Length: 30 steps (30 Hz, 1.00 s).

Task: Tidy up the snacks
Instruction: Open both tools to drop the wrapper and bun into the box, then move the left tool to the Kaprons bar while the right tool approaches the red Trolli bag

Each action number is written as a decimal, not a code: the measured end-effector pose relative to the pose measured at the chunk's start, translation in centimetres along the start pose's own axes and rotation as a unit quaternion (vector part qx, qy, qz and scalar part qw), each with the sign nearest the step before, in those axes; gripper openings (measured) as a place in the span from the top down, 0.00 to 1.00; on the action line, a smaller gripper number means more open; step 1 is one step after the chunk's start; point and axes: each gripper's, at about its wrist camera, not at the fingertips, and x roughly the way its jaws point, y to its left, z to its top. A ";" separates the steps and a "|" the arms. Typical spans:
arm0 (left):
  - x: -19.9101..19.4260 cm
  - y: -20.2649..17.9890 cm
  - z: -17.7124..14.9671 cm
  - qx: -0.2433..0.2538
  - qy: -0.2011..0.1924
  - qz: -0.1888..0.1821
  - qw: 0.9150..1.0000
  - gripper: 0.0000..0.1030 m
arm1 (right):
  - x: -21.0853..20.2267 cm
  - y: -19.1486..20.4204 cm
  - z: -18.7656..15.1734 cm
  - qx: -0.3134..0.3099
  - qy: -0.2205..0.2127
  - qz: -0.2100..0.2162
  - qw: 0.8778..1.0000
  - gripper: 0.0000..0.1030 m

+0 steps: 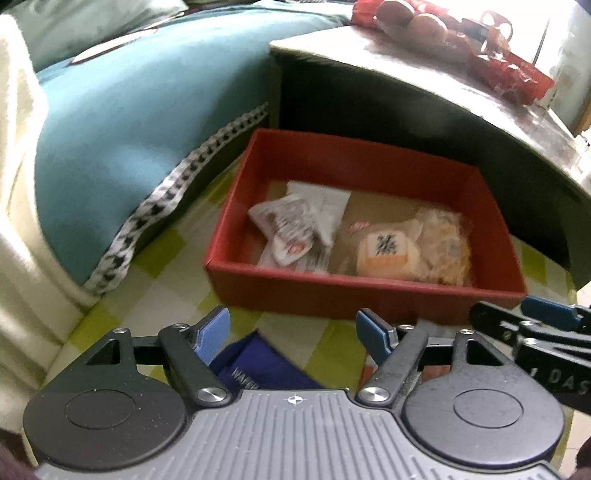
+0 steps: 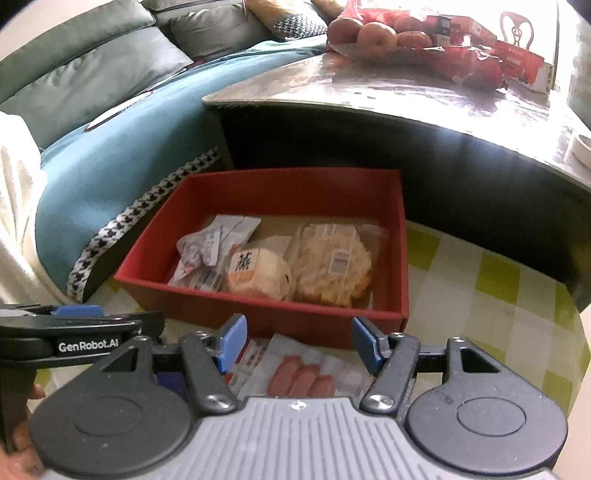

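Observation:
A red box (image 1: 369,291) (image 2: 258,314) stands on a green-checked cloth. It holds white snack packets (image 1: 295,225) (image 2: 207,251), a yellow cake with black characters (image 1: 384,254) (image 2: 255,269) and a bag of pale pastry (image 1: 443,243) (image 2: 332,266). My left gripper (image 1: 293,332) is open and empty just in front of the box, above a dark blue packet (image 1: 258,365). My right gripper (image 2: 297,341) is open and empty above a sausage packet (image 2: 303,376) that lies in front of the box.
A dark low table (image 2: 406,110) stands behind the box, with apples (image 2: 373,33) and red packages (image 2: 480,62) on it. A teal-covered sofa (image 1: 129,129) with a houndstooth trim is on the left. The right gripper's side shows in the left wrist view (image 1: 535,325).

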 end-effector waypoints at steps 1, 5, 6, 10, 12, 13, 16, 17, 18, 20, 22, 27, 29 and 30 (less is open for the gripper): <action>0.0 0.2 -0.3 -0.001 0.005 0.001 1.000 0.21 | -0.1 0.1 -0.3 0.000 0.002 0.001 1.000 0.36; 0.1 0.9 -1.9 -0.006 0.029 0.003 1.000 0.21 | -0.4 0.5 -1.2 -0.007 0.011 0.006 1.000 0.34; 0.1 1.0 -2.4 -0.006 0.035 0.002 0.999 0.21 | -0.5 0.6 -1.5 -0.008 0.013 0.007 1.000 0.34; 0.4 1.2 -4.1 -0.001 0.051 0.007 0.999 0.21 | -1.2 0.9 -2.6 -0.010 0.021 0.012 1.000 0.34; 0.5 1.2 -4.9 0.002 0.058 0.012 0.998 0.21 | -1.4 1.1 -3.3 -0.011 0.027 0.016 0.999 0.34; 0.6 1.2 -5.3 0.003 0.062 0.014 0.998 0.21 | -1.6 1.2 -3.7 -0.012 0.031 0.017 0.999 0.34; 0.8 1.3 -6.3 0.003 0.074 0.014 0.997 0.21 | -2.1 1.4 -4.8 -0.014 0.039 0.019 0.999 0.34; 0.9 1.3 -6.5 0.004 0.078 0.013 0.997 0.22 | -2.2 1.4 -5.1 -0.013 0.041 0.019 0.999 0.34; 1.1 1.2 -6.8 0.005 0.081 0.014 0.997 0.22 | -2.3 1.3 -5.4 -0.012 0.043 0.020 0.999 0.34; 1.4 1.2 -7.1 0.008 0.086 0.019 0.996 0.21 | -2.5 1.2 -5.8 -0.007 0.047 0.021 0.999 0.33; 1.8 1.2 -7.2 0.006 0.090 0.022 0.996 0.21 | -2.7 0.9 -6.2 -0.002 0.050 0.022 0.998 0.33; 3.1 1.4 -7.4 -0.009 0.111 0.018 0.994 0.21 | -3.0 0.3 -6.9 0.011 0.058 0.020 0.998 0.33; 3.5 1.5 -7.5 -0.012 0.116 0.021 0.993 0.21 | -3.2 0.0 -7.1 0.015 0.059 0.019 0.998 0.33; 3.7 1.6 -7.5 -0.014 0.119 0.022 0.993 0.22 | -3.3 -0.1 -7.2 0.016 0.060 0.018 0.998 0.33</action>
